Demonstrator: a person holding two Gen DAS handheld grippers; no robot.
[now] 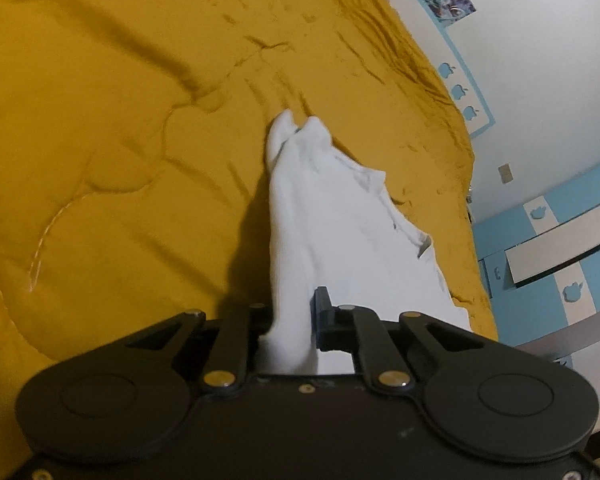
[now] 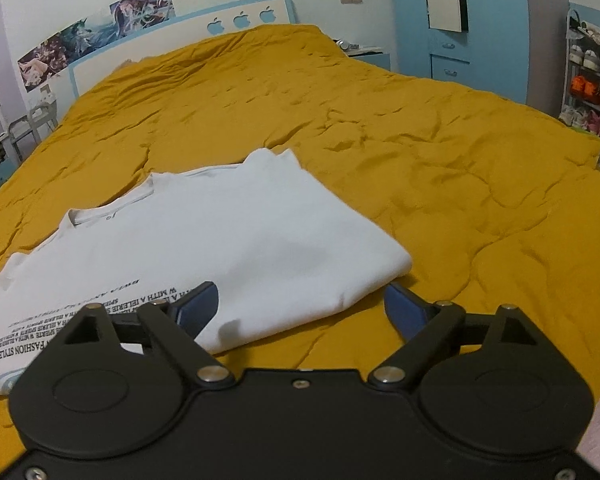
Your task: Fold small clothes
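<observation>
A white T-shirt (image 2: 204, 240) with black printed text lies partly folded on the yellow quilt (image 2: 440, 168). In the left wrist view the same white T-shirt (image 1: 320, 208) hangs from my left gripper (image 1: 294, 312), which is shut on a bunch of its fabric and holds it lifted above the quilt (image 1: 100, 160). My right gripper (image 2: 300, 304) is open and empty. Its left finger (image 2: 198, 304) rests over the shirt's near folded edge and its right finger (image 2: 404, 308) is over bare quilt.
The bed's white and blue headboard (image 2: 180, 36) is at the back. A blue wardrobe (image 2: 448, 52) and a shoe rack (image 2: 592, 76) stand to the right. A small shelf (image 2: 32, 120) stands at the left of the bed.
</observation>
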